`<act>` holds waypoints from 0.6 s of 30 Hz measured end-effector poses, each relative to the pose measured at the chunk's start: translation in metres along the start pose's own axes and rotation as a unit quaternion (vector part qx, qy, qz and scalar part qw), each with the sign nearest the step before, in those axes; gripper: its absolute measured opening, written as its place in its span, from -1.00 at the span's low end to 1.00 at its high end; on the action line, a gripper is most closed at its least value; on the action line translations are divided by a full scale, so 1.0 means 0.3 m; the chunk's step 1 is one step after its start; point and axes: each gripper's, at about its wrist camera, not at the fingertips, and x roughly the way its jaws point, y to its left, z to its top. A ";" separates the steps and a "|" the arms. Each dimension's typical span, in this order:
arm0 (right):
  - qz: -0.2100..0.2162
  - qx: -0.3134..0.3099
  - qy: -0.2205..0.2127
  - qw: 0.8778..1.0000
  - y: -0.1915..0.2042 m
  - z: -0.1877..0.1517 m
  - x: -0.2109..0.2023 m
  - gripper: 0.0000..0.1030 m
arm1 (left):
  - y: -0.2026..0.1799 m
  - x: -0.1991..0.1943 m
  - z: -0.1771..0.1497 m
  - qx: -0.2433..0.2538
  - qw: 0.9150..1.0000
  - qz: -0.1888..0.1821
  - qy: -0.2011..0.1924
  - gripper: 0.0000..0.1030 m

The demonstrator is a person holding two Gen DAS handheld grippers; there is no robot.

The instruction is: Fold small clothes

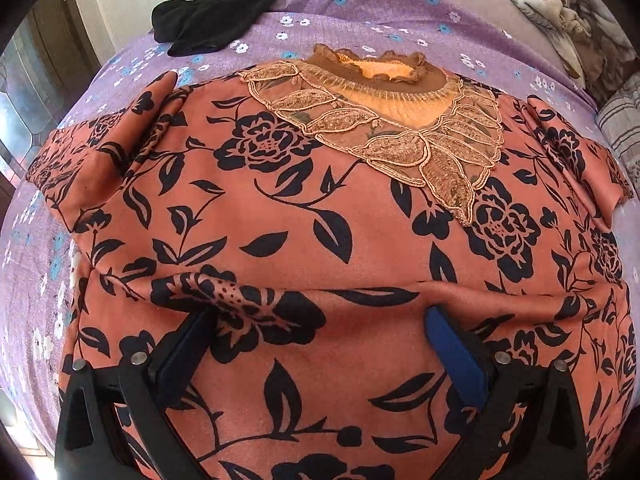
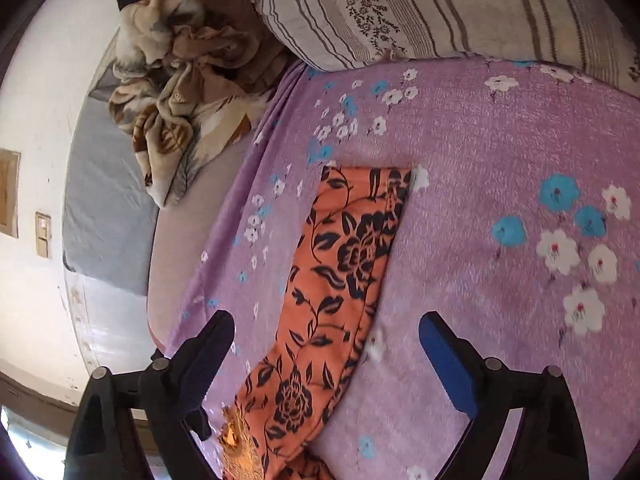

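Salmon-orange blouse with black rose print lies flat on the purple fleece blanket with white and blue flowers — lace collar at the far end, hem near, long axis running away from the left gripper, whose jaws stand apart over a fabric ridge. One sleeve stretches outward between the right gripper's parted jaws. No writing shows.

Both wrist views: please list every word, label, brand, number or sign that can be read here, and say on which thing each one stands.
None: no readable text appears in either view.
The orange top with black rose print and beaded collar shows only pattern.
The purple bedspread with white and blue flowers shows only flowers.
The striped beige pillow bears a printed sprig, no letters.
The beige wall switch is unmarked.
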 end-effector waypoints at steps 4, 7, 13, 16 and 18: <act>-0.043 -0.013 -0.008 0.999 -0.007 0.070 0.094 0.47 | -0.017 -0.008 -0.024 -0.005 1.000 0.006 -0.005 1.00; -0.063 -0.036 -0.014 0.997 -0.010 0.103 0.169 0.34 | -0.020 -0.026 -0.021 -0.005 1.000 0.006 -0.001 1.00; -0.090 -0.101 -0.030 0.990 0.042 0.111 0.250 -0.73 | -0.024 -0.027 0.049 0.015 0.999 0.023 -0.019 1.00; -0.050 -0.106 -0.022 0.993 0.117 0.072 0.234 -0.84 | -0.040 -0.057 0.090 0.021 0.997 0.051 -0.062 1.00; 0.008 -0.150 -0.018 0.989 0.249 0.002 0.191 -0.84 | -0.029 -0.071 0.107 0.023 0.994 0.066 -0.080 1.00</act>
